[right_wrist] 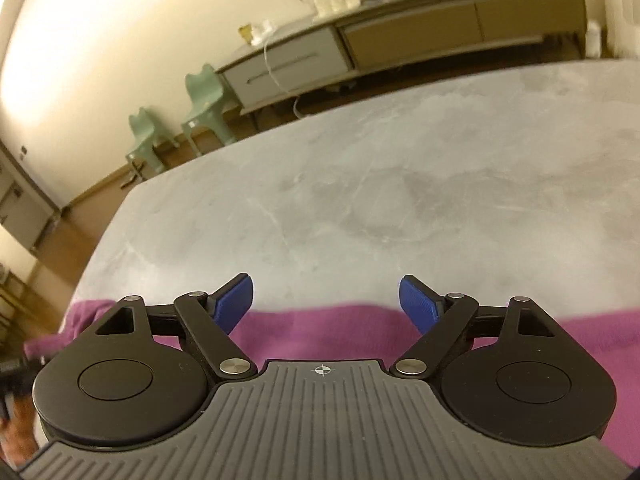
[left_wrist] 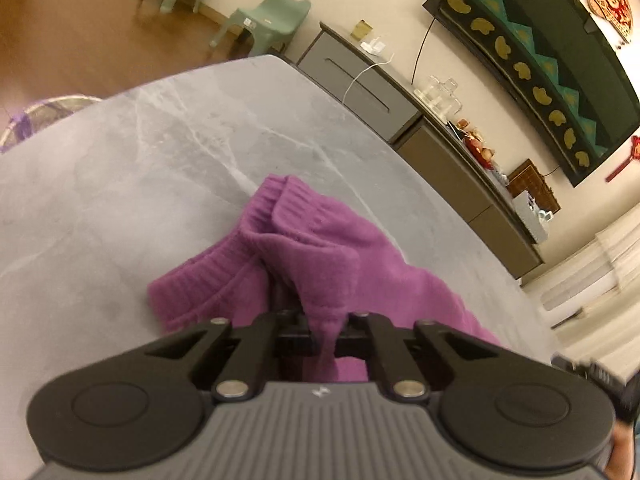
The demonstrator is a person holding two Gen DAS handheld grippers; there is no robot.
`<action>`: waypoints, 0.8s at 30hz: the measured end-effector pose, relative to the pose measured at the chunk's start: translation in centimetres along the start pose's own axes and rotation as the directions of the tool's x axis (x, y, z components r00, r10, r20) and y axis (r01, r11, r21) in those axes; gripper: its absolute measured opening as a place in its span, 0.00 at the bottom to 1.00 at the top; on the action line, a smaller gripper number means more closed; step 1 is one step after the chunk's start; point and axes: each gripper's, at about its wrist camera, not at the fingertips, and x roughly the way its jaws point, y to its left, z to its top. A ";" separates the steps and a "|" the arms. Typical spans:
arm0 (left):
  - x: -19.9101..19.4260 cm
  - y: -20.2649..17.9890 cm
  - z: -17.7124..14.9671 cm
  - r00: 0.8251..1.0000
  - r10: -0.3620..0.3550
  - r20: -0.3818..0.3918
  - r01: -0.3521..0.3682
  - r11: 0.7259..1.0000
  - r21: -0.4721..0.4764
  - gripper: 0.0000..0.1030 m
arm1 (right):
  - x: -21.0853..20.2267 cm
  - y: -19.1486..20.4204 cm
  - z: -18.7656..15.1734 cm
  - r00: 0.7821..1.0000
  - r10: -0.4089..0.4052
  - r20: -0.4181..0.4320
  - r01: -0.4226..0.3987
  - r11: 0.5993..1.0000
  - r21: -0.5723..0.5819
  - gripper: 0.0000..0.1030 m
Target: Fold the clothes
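Our left claw (left_wrist: 320, 320) is pinched tight on a bunch of the purple sweater (left_wrist: 320, 248); our right claw (right_wrist: 326, 300) hangs spread wide above the table's near edge.

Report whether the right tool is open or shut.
Open: the right tool has its blue pads wide apart, gripping nothing, above the purple garment.

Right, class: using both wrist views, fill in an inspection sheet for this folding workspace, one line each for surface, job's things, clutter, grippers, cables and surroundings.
Surface: grey marble-look table, bare ahead of both grippers.
Job's things: one purple knit sweater, bunched, ribbed cuff showing; its edge lies flat in the right view.
Clutter: nothing seen on the table.
Grippers: left gripper shut on the sweater; right gripper open above the sweater, blue pads apart.
Cables: white cable and black cable at the sideboard.
Surroundings: sideboard, two green chairs, wall-mounted TV.
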 end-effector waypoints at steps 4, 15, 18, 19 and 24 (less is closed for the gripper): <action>-0.2 0.2 0.1 0.999 -0.039 -0.022 0.039 0.999 0.008 0.16 | 3.9 2.1 1.8 0.986 0.118 -0.116 -0.125 0.991 -0.056 0.80; 0.3 -0.8 1.0 1.000 0.011 0.016 -0.013 0.997 0.083 0.03 | 6.5 6.8 0.5 0.884 0.254 -0.393 -0.344 0.922 -0.177 0.45; -0.5 0.0 0.6 1.000 0.019 0.001 -0.019 0.997 0.081 0.03 | 6.2 7.8 -1.1 0.868 0.229 -0.440 -0.366 0.895 -0.257 0.45; -0.5 0.1 0.6 1.000 0.015 -0.005 -0.014 0.997 0.081 0.03 | 6.3 8.0 -1.6 0.863 0.223 -0.454 -0.372 0.888 -0.270 0.45; 0.1 -0.7 1.1 1.000 -0.008 -0.001 0.008 0.998 0.062 0.47 | 8.8 6.9 -0.4 0.870 0.272 -0.412 -0.348 0.930 -0.121 0.55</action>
